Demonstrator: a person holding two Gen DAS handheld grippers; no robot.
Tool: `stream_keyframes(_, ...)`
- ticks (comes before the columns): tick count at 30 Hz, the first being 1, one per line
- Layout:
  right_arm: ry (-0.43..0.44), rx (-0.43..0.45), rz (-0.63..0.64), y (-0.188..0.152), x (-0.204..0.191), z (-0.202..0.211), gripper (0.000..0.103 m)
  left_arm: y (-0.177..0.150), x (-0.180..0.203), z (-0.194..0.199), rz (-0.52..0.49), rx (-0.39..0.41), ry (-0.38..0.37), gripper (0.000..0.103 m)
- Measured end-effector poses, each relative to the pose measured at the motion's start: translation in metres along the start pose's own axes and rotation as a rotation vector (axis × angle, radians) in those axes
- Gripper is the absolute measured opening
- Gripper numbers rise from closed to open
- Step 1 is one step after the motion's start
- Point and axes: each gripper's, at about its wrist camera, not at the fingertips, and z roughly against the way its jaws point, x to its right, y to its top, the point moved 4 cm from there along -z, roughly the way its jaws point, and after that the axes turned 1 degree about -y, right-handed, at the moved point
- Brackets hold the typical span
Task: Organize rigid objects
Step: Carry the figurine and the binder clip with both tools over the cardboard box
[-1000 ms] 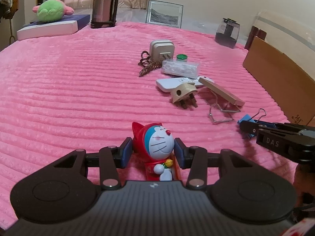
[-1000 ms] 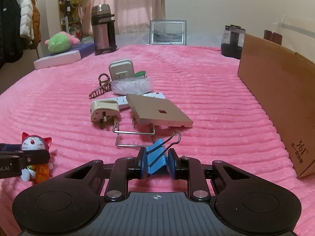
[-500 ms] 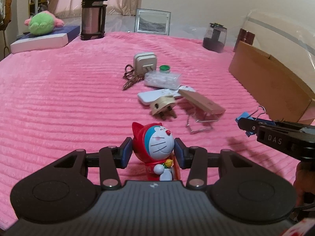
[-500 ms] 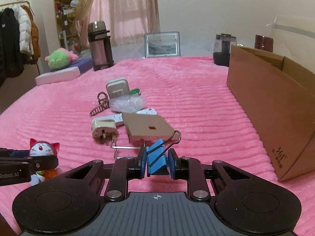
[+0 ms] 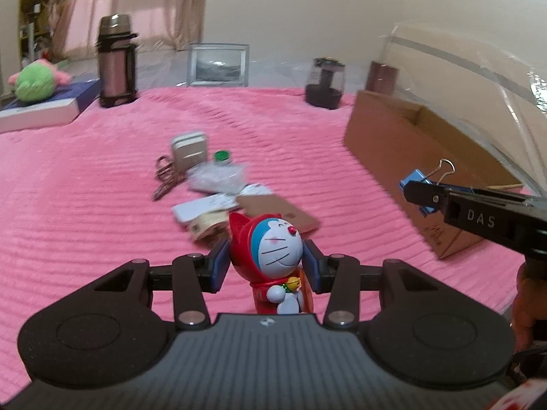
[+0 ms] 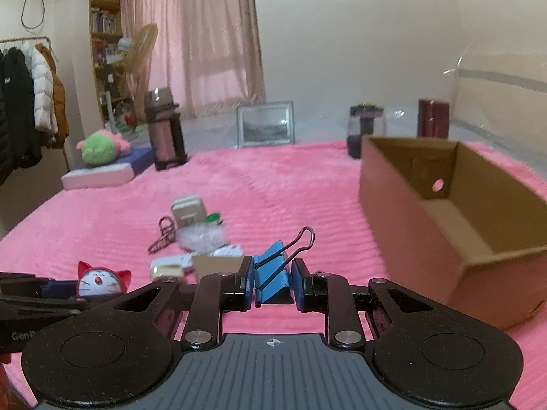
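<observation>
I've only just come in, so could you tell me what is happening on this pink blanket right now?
A person is tidying small items with a handheld gripper in each hand. The left gripper is shut on a Doraemon figurine, and the right gripper is shut on a blue binder clip; both are held above the pink blanket. An open cardboard box stands to the right. A plug adapter, hair claw and other bits lie in a loose pile.

Dim warm indoor light; motion blur; fisheye bending, dark corners.
</observation>
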Motion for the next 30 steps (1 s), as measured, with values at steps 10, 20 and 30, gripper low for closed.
stream_keyframes(10, -0.046, 0.082, 0.001, 0.039, 0.055, 0.031, 0.019, 0.040, 0.069, -0.012, -0.067, 0.041, -0.127, 0.040)
stream_keyframes(20, -0.171, 0.106, -0.002, 0.063, 0.139, 0.049, 0.020, 0.086, 0.143, -0.040, -0.158, 0.058, -0.263, 0.040)
stream_keyframes(30, -0.172, -0.036, -0.016, 0.070, 0.207, 0.035, 0.020, 0.115, 0.201, -0.080, -0.211, 0.015, -0.368, 0.040)
